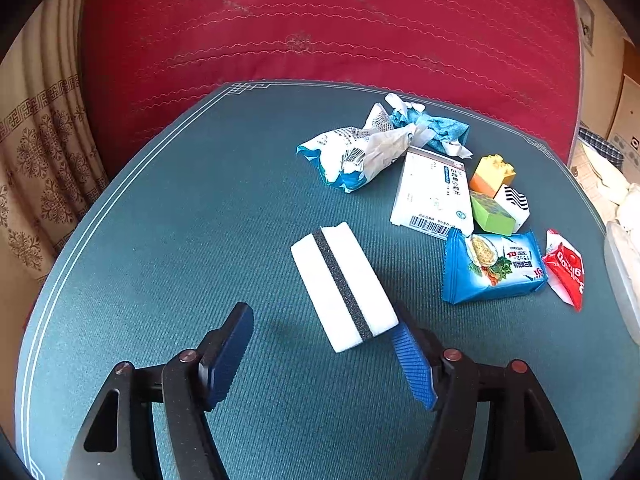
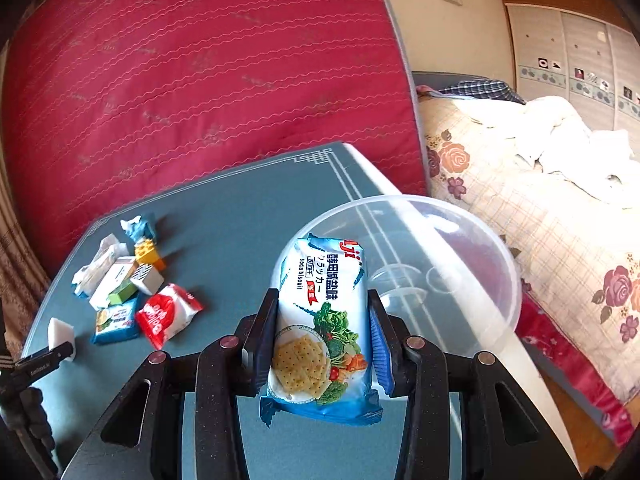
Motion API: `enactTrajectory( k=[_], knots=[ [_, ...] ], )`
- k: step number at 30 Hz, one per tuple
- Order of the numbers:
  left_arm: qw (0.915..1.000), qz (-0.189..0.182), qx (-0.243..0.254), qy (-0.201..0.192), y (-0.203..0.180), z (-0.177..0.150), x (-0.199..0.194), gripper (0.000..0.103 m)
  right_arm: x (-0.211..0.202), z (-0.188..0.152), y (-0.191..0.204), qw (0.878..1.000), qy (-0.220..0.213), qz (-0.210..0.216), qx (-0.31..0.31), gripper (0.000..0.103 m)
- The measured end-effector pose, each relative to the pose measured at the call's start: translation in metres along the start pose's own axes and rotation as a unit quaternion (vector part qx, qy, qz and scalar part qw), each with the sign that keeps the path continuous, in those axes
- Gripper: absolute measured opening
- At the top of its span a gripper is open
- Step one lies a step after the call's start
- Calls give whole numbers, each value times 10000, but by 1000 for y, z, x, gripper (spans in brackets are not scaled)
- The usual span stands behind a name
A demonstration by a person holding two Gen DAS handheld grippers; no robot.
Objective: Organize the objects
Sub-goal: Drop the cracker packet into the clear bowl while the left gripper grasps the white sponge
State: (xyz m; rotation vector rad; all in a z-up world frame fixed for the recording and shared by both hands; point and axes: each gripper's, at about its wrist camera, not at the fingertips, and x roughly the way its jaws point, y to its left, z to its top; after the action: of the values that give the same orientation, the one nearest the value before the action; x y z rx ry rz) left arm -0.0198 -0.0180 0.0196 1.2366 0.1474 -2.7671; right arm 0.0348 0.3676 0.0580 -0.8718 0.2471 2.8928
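Observation:
A white sponge with a black stripe [image 1: 344, 284] lies on the teal table mat [image 1: 160, 240], between the fingers of my left gripper [image 1: 322, 312]. Its near corner is close to the right finger, and the jaws stand open, not pressing it. In the right wrist view, my right gripper [image 2: 323, 296] is shut on a blue-and-white soda biscuit packet [image 2: 320, 320]. It holds the packet upright in front of a clear plastic bowl [image 2: 480, 264] at the table's right edge. The sponge [image 2: 60, 332] and the left gripper's tip also show at that view's far left.
A cluster lies at the mat's right: crumpled wrappers [image 1: 352, 152], a white box [image 1: 432, 192], toy bricks [image 1: 492, 184], a blue snack packet [image 1: 492, 268] and a red packet [image 1: 566, 268]. A red mattress [image 1: 320, 32] stands behind the table. A bed with a floral cover [image 2: 540, 220] lies to the right.

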Motion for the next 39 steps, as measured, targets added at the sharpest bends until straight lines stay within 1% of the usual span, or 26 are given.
enactTrajectory(
  k=[3, 5, 7, 9, 10, 12, 14, 19, 23, 27, 30, 33, 39],
  knots=[
    [10000, 20, 7, 22, -2, 1, 1, 73, 13, 7, -11, 9996, -65, -270, -36, 44],
    [10000, 25, 0, 59, -3, 2, 3, 72, 18, 9, -17, 9992, -83, -385, 17, 50],
    [9999, -18, -58, 109, -2, 3, 4, 69, 17, 10, -20, 9991, -140, -386, 58, 55],
    [9998, -114, -104, 158, -2, 5, 5, 59, 14, 10, -19, 9990, -210, -382, 3, 56],
    [9997, -155, -110, 169, -3, 6, 5, 57, 12, 10, -18, 9989, -242, -394, -51, 56],
    [9996, -205, -59, 170, -7, 6, 4, 44, 10, 8, -15, 9988, -262, -379, -132, 56],
    [9997, -210, 20, 153, -13, 6, 2, 38, 8, 6, -16, 9990, -250, -329, -140, 56],
    [9998, -151, 93, 132, -19, 7, 1, 37, 8, 1, -25, 9994, -176, -306, -26, 56],
    [9995, -212, 203, 65, -29, 9, -8, 37, 3, -2, -32, 9991, -198, -364, 14, 56],
    [9975, -423, 563, -74, -61, 11, -21, 37, -3, -1, -41, 9982, -315, -507, 61, 56],
    [9931, -674, 945, -159, -95, 10, -30, 37, -6, -2, -52, 9965, -405, -723, 120, 56],
    [9862, -962, 1332, -219, -134, 9, -37, 37, -9, -2, -68, 9954, -418, -807, 306, 56],
    [9690, -1604, 1868, -216, -209, 10, -44, 37, -11, -1, -88, 9940, -399, -843, 574, 56]
  ],
)
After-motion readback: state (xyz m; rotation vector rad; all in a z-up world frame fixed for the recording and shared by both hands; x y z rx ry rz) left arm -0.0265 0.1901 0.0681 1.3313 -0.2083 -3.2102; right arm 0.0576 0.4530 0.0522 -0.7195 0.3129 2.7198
